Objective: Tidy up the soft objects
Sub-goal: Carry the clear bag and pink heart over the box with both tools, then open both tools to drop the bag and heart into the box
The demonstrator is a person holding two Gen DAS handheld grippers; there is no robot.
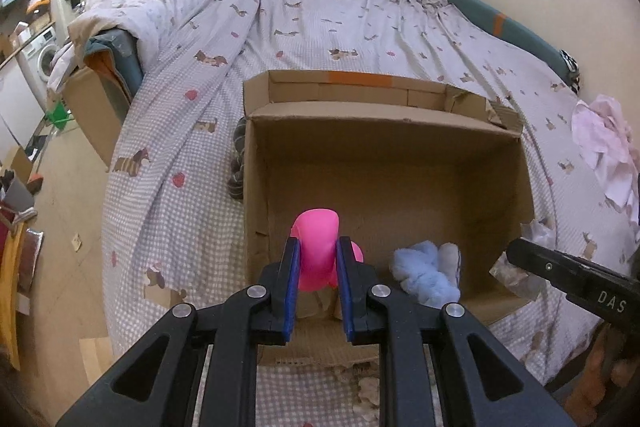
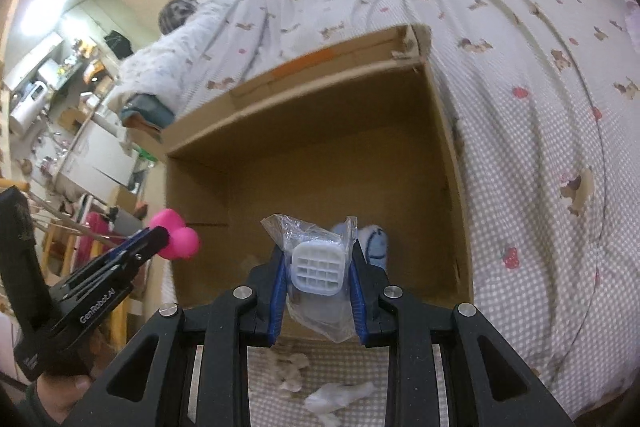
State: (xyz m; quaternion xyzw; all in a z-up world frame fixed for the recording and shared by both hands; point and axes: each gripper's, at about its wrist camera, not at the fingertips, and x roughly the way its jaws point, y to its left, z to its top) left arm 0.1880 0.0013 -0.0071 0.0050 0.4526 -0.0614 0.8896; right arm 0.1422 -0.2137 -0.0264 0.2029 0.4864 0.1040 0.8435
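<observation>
Holding both loads over the cardboard box (image 1: 384,163) is where things stand, so the step in hand looks like dropping them in cleanly. The left gripper (image 1: 318,259) is clenched on a pink squishy toy (image 1: 316,247), which bulges out past the blue pads (image 1: 291,279); in the right wrist view the same toy (image 2: 176,233) hangs at about nine o'clock, just over the box's near left corner. The right gripper (image 2: 318,267) is clamped on a white squishy block in a clear plastic bag (image 2: 318,263), with the bag's loose ends sticking out above and below the jaws.

A fluffy light-blue plush (image 1: 426,273) already lies on the box floor near the front wall, at roughly four o'clock from the pink toy in the left view. The box sits on the checked bedsheet (image 1: 180,131), with pale scraps (image 2: 332,399) on the sheet just in front of it.

To do this well, I would carry each gripper further over the open box before letting go, since the pink toy looks close to the near wall and could bounce out onto the bed. Lowering it nearer the floor should help, as soft rubber rebounds. Aim the pink toy toward twelve o'clock, clear of the plush. Release the bagged block after that; the slack plastic may cling to a pad, so open wide.
</observation>
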